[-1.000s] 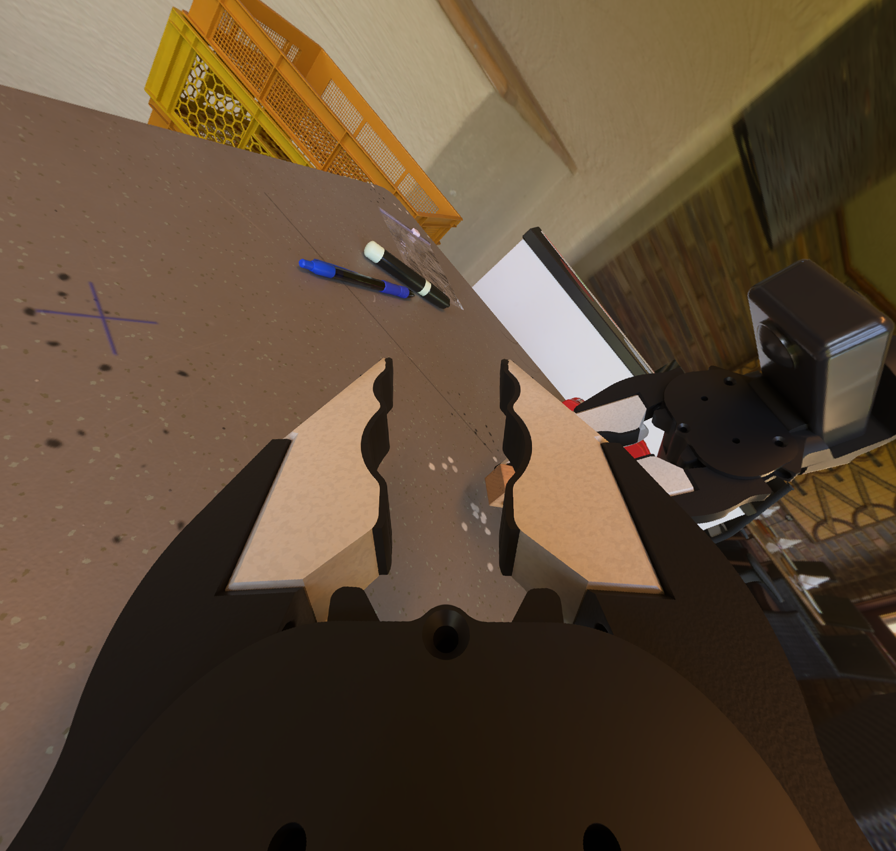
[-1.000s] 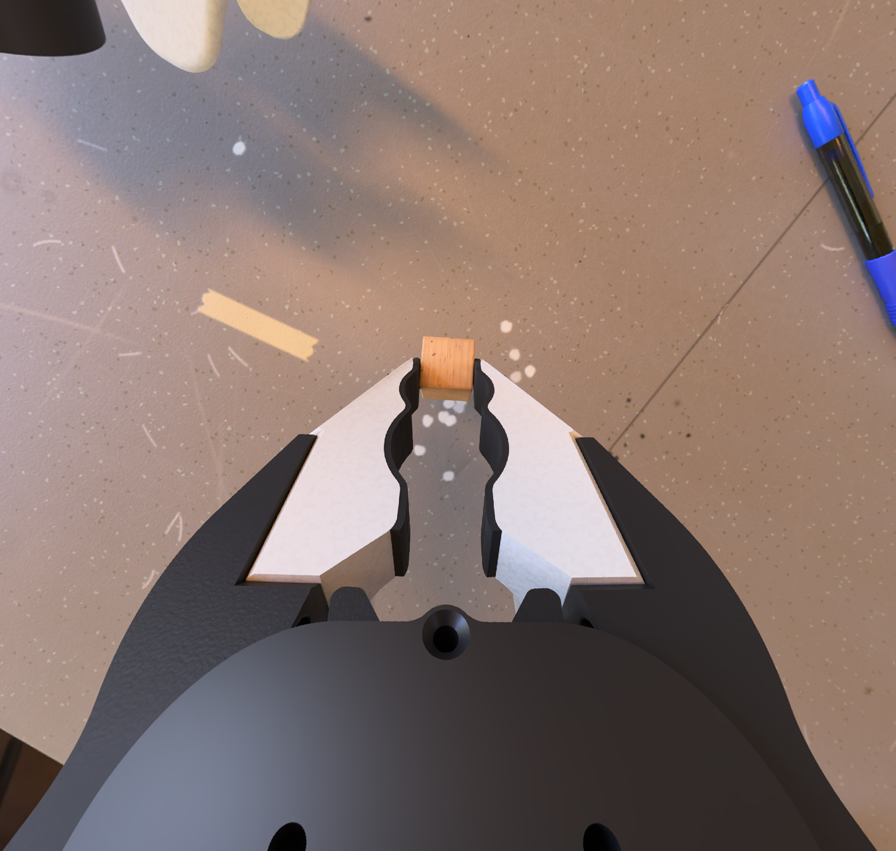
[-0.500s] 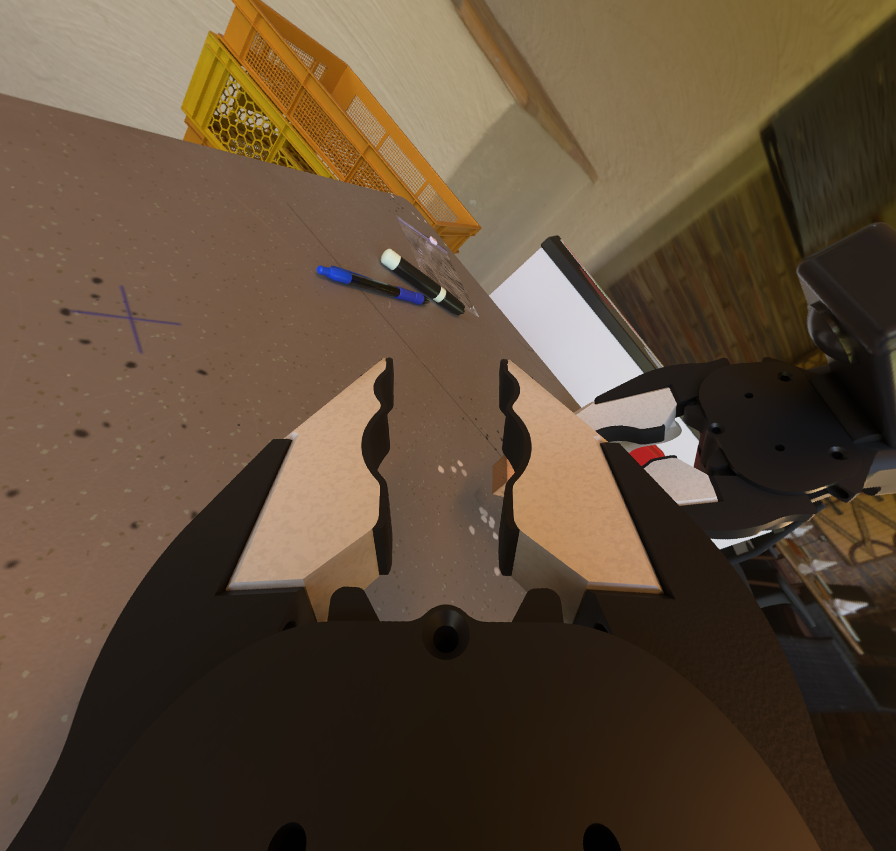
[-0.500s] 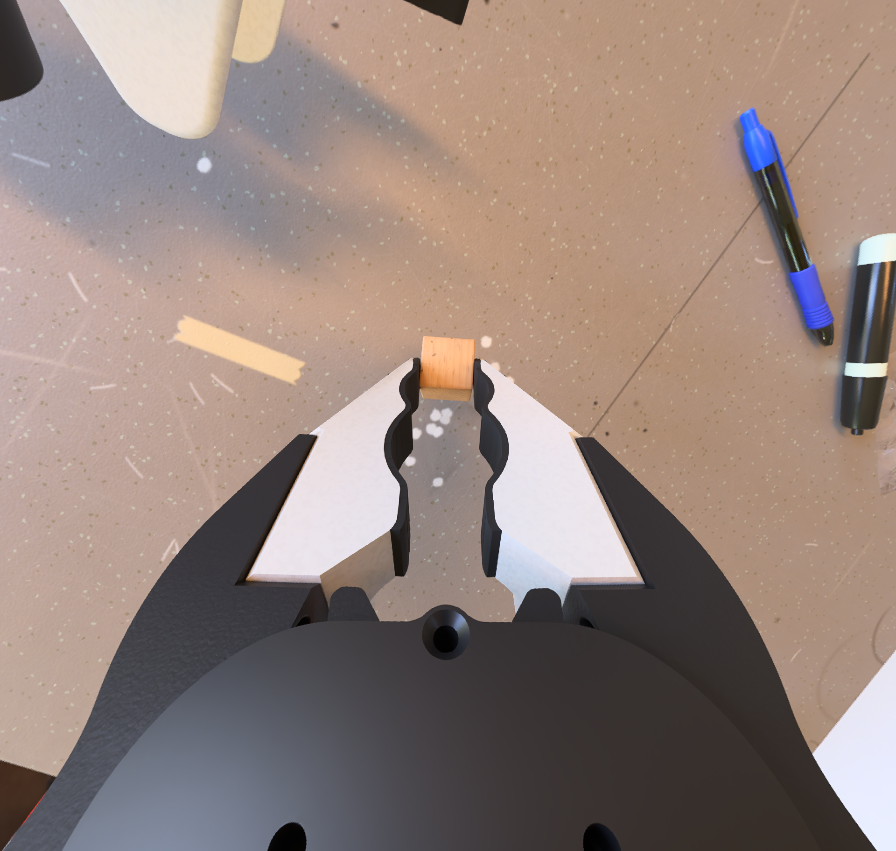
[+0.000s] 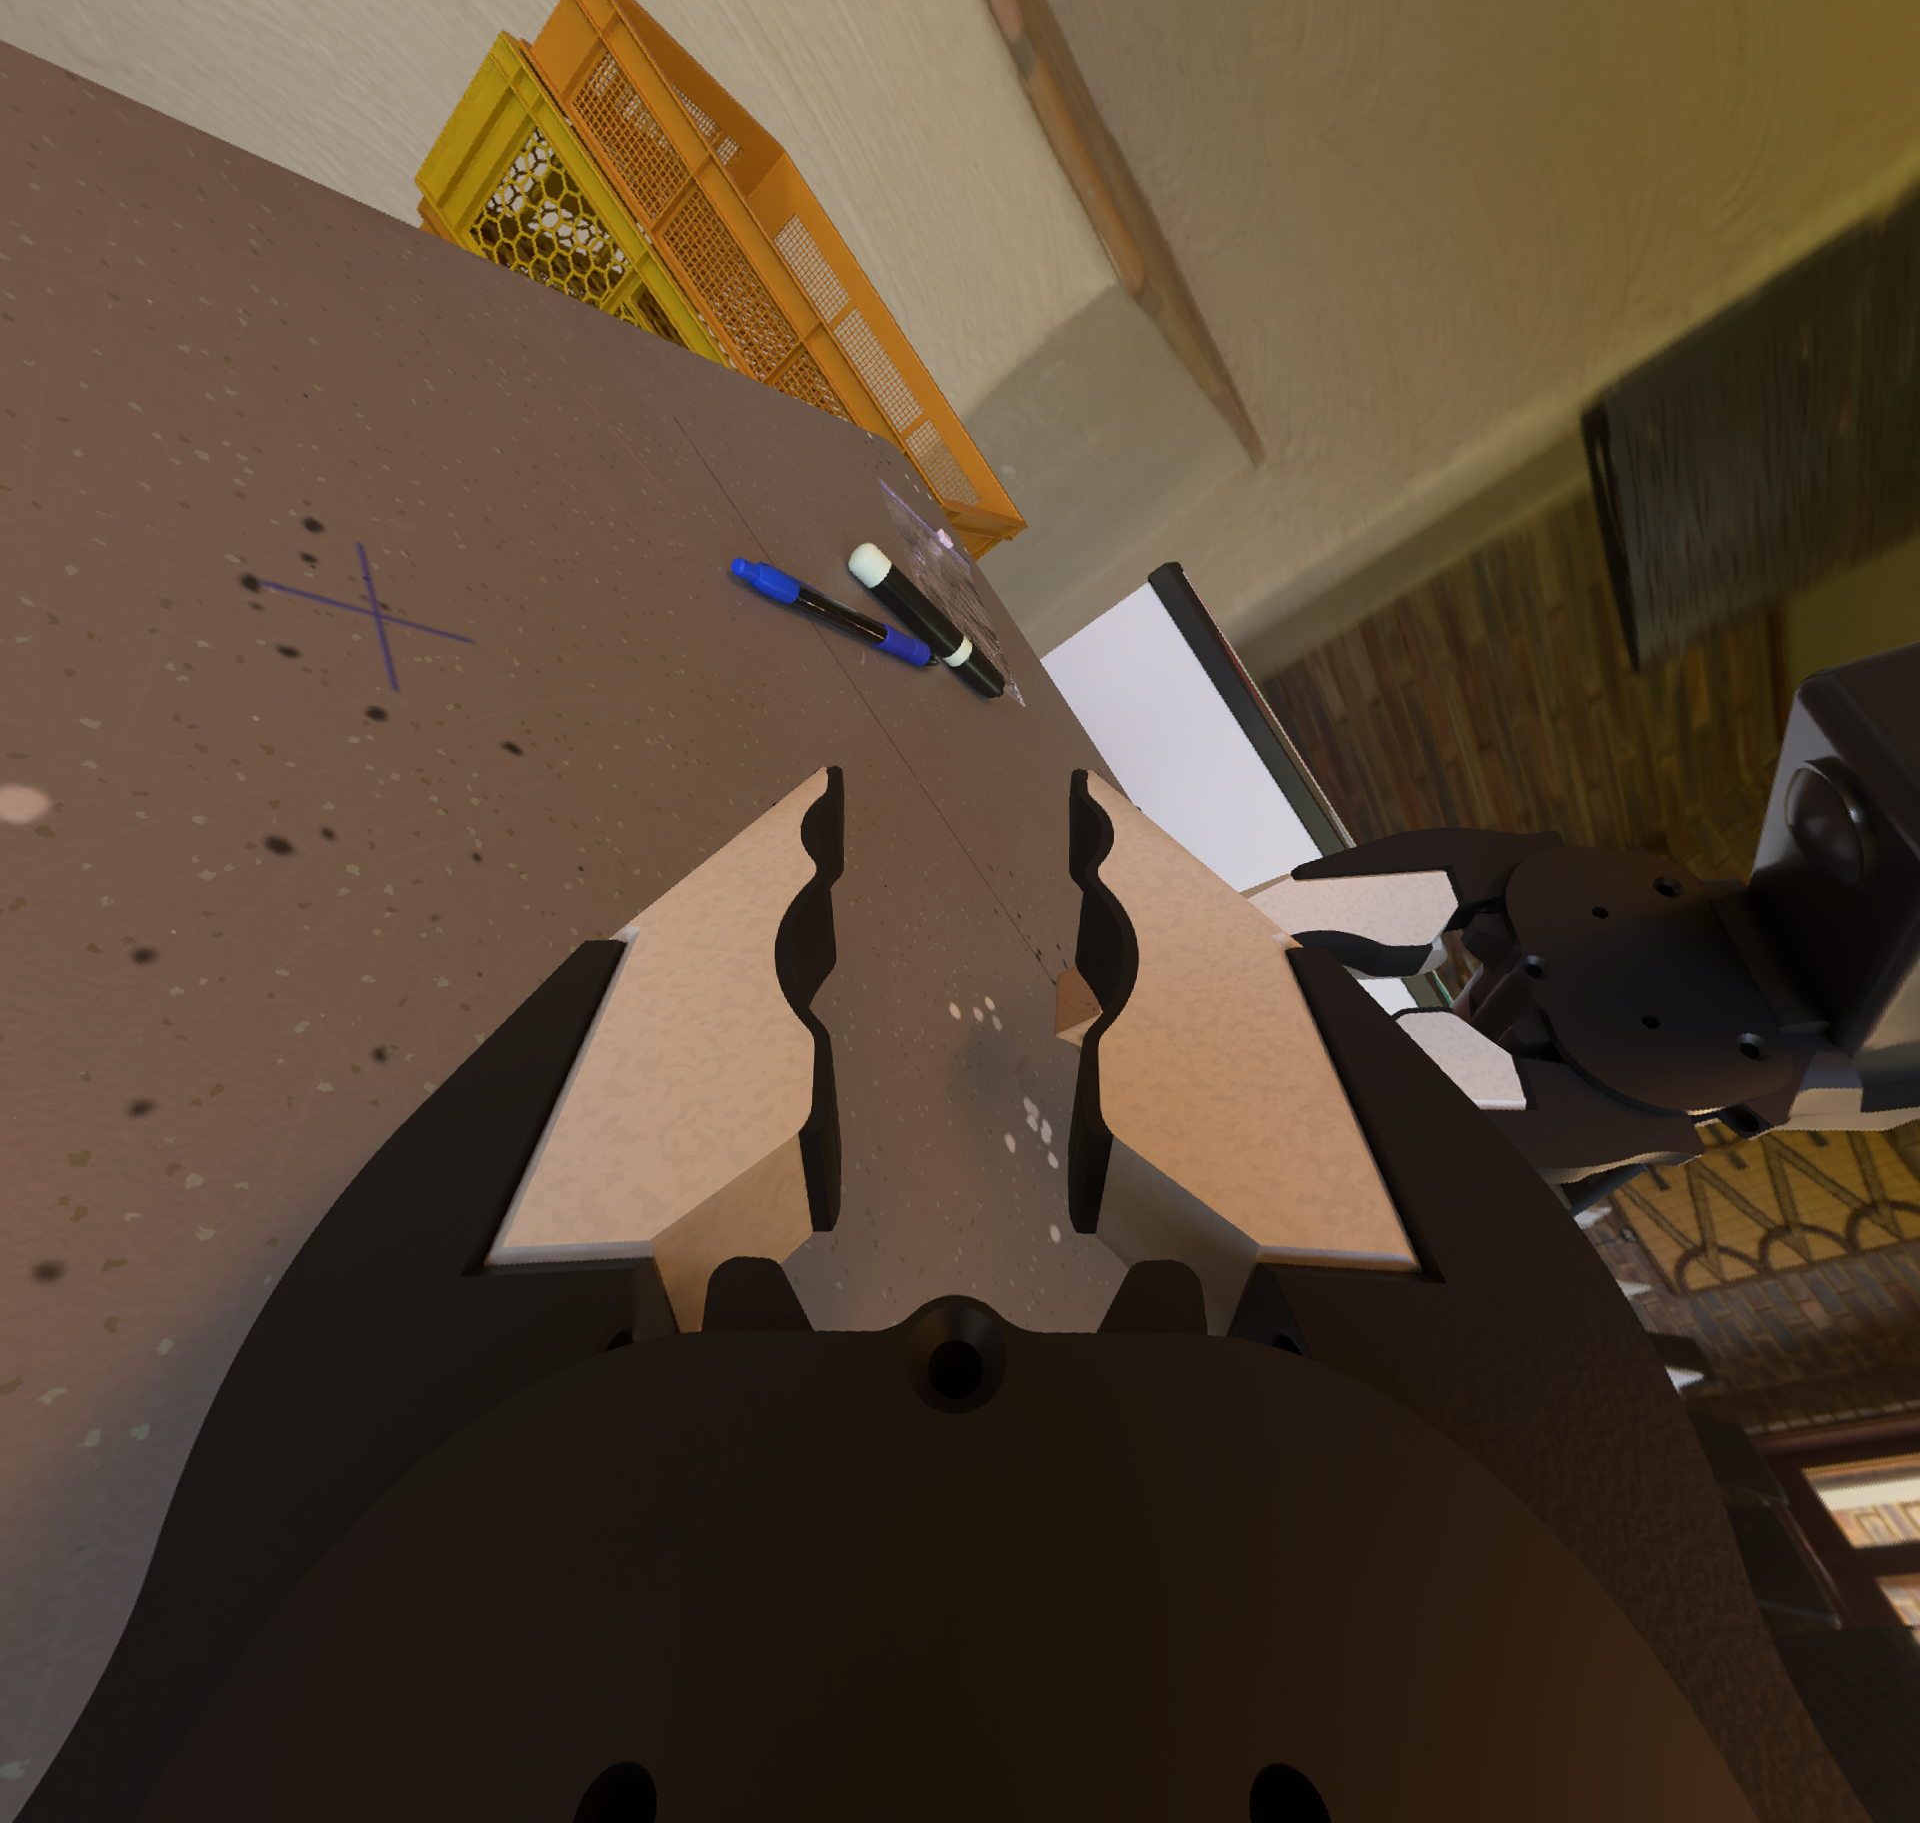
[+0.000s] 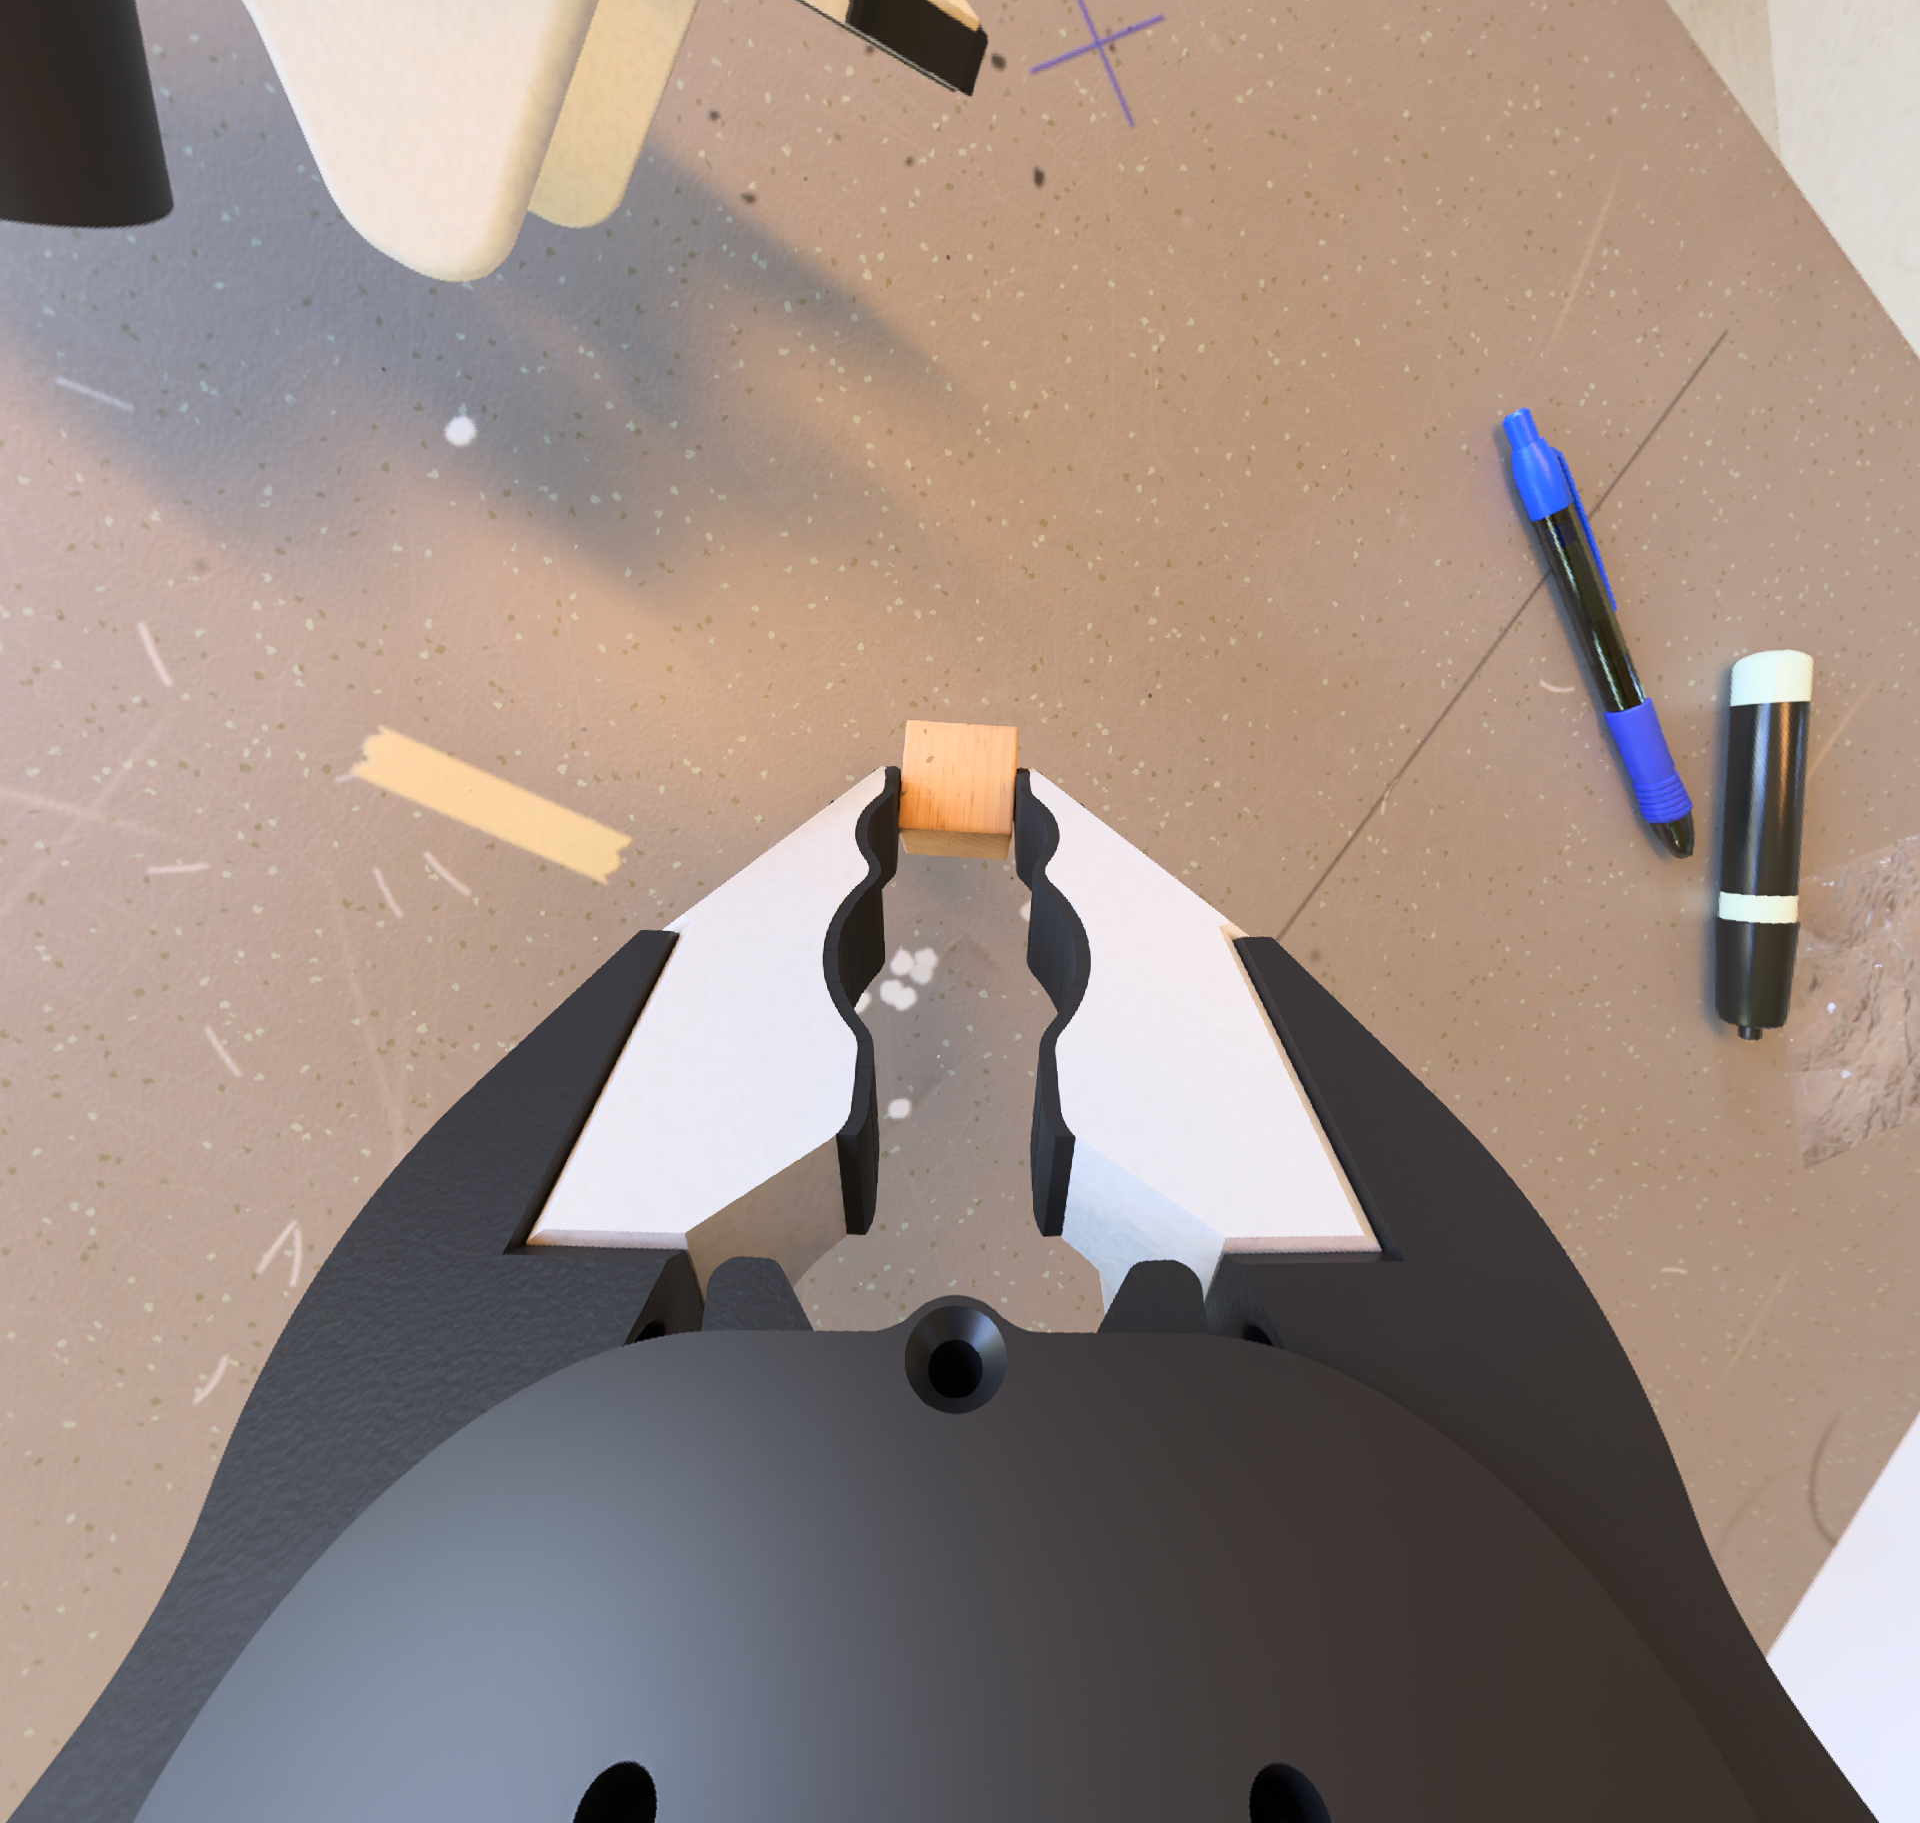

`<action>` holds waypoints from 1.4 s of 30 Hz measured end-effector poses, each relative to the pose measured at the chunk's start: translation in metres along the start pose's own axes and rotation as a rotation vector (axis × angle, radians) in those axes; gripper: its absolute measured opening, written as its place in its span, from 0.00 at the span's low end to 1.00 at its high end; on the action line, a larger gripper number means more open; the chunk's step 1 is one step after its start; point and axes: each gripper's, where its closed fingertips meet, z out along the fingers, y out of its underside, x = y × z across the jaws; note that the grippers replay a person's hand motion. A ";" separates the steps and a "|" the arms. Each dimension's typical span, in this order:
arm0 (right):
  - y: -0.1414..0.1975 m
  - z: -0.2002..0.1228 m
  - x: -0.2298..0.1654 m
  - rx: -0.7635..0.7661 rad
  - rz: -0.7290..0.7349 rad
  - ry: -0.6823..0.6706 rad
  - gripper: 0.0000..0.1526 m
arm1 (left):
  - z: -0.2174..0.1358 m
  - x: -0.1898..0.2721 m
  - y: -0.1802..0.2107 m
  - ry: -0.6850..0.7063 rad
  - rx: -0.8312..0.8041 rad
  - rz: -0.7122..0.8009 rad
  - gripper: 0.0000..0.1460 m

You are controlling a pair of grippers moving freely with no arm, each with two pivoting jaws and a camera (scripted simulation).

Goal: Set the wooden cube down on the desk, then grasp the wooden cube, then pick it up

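2 fingertips of the right gripper (image 6: pixel 956 797) pinch the wooden cube (image 6: pixel 956 774); the left gripper (image 5: pixel 954 786) fingers are spread, empty.

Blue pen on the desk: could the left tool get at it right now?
Probably yes. The left tool is open and empty, and the desk between it and the blue pen is bare; only a black marker lies beside it.
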 end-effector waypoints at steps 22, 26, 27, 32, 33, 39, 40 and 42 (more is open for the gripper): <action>-0.005 0.002 0.003 -0.073 -0.141 0.000 0.14 | -0.002 -0.005 -0.002 -0.006 0.007 -0.018 0.30; -0.005 0.002 0.004 -0.095 -0.153 -0.006 0.14 | -0.004 -0.008 -0.002 -0.009 0.006 -0.045 0.30; -0.006 0.002 0.004 -0.099 -0.148 -0.011 0.14 | -0.005 -0.010 -0.002 -0.009 0.006 -0.059 0.30; -0.008 0.002 0.005 -0.119 -0.134 -0.024 0.14 | -0.006 -0.016 -0.002 -0.003 0.008 -0.109 0.30; -0.008 0.002 0.005 -0.124 -0.130 -0.031 0.14 | -0.006 -0.016 -0.002 -0.003 0.007 -0.107 0.30; -0.011 0.004 0.008 -0.175 -0.138 -0.066 0.14 | -0.007 -0.017 -0.002 -0.010 0.007 -0.104 0.30; -0.012 0.004 0.009 -0.181 -0.149 -0.067 0.14 | -0.007 -0.018 -0.002 -0.012 0.008 -0.106 0.30; -0.011 0.005 0.010 -0.192 -0.173 -0.073 0.14 | -0.007 -0.018 -0.002 -0.013 0.004 -0.104 0.30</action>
